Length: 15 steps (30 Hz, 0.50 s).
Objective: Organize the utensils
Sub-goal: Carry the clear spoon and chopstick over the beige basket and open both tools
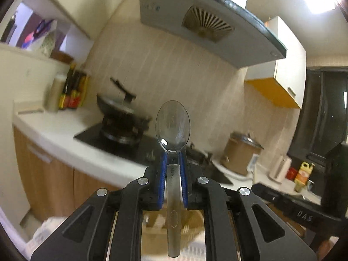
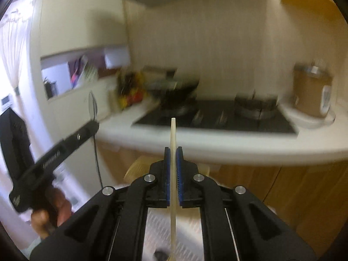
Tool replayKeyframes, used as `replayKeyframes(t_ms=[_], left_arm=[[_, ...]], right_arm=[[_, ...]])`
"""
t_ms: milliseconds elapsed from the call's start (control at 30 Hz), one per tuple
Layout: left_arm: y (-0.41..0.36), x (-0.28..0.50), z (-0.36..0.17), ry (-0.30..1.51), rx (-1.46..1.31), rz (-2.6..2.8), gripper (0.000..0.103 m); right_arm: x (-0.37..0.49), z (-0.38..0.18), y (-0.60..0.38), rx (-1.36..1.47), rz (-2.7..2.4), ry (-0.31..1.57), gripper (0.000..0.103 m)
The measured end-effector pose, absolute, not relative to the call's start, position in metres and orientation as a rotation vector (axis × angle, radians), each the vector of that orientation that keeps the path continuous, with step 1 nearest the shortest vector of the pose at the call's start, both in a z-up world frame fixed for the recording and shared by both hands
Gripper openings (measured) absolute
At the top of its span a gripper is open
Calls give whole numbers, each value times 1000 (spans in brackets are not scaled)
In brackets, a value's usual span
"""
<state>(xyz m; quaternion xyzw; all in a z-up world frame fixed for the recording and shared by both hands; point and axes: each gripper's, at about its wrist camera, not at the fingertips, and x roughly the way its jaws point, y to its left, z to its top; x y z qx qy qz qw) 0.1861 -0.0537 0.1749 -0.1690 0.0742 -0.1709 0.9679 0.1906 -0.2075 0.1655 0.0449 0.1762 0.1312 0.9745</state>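
Left gripper clamps a clear plastic spoon by its handle, bowl sticking out at 12 o'clock past the tips. Right gripper pinches a pale wooden stick, end poking out toward 12 o'clock.

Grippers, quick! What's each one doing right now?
Left gripper: shut on a clear plastic spoon.
Right gripper: shut on a thin, pale wooden stick.
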Motion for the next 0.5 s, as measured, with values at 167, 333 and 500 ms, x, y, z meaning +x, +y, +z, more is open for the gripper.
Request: replayKeyframes(t_ms=[167, 333, 500], left_arm=[[-76, 217, 171, 115, -327, -306, 10], [-84, 249, 150, 131, -310, -241, 10], [-85, 264, 130, 157, -291, -210, 10]], right_arm=[[212, 179, -208, 48, 207, 212, 4], [238, 166, -198, -5, 179, 140, 4], [262, 148, -196, 16, 171, 139, 4]])
